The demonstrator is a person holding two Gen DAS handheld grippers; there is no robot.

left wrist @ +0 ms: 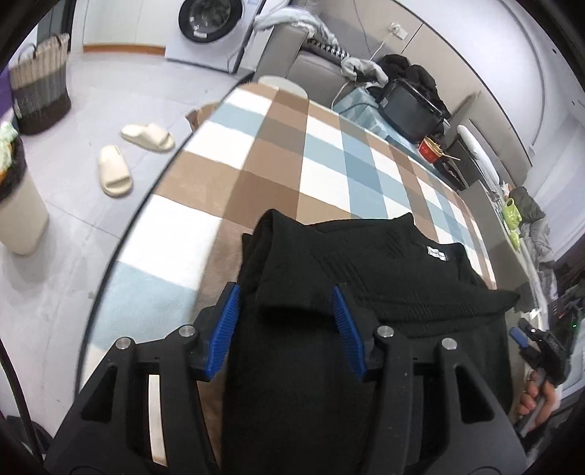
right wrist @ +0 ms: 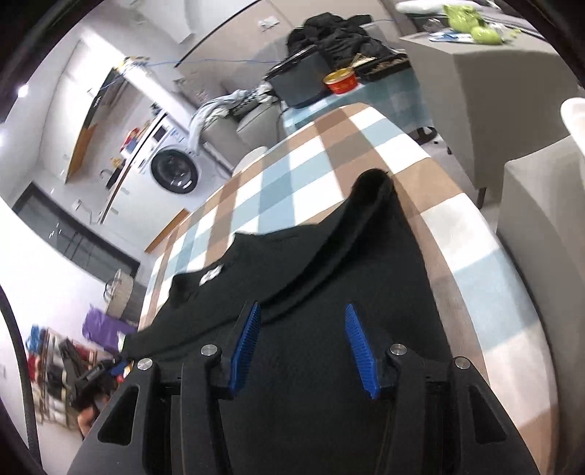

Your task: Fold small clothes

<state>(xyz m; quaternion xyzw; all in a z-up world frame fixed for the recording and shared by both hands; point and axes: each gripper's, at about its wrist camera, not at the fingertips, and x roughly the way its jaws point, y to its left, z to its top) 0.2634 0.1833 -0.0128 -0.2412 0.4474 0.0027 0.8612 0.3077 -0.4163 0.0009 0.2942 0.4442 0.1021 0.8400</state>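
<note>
A black knitted garment (left wrist: 365, 277) with a white label (left wrist: 437, 253) lies on the table's checked cloth (left wrist: 278, 153). One side of it is folded in over the body. My left gripper (left wrist: 285, 292) hovers over the near left part, open, its blue pads (left wrist: 226, 329) apart from the fabric beneath. In the right wrist view the same garment (right wrist: 329, 277) has one corner (right wrist: 373, 182) peaking up toward the far edge. My right gripper (right wrist: 302, 308) is open above the garment, its pads (right wrist: 360, 350) clear of it. A hand (left wrist: 537, 402) holds that gripper at the left view's right edge.
Two cream slippers (left wrist: 128, 153), a woven basket (left wrist: 40, 84), a bin (left wrist: 18, 204) and a washing machine (left wrist: 210, 22) are on the floor to the left. A black box (right wrist: 299, 80) and a red bowl (right wrist: 342, 81) sit beyond the table; grey chairs (right wrist: 541, 219) stand on the right.
</note>
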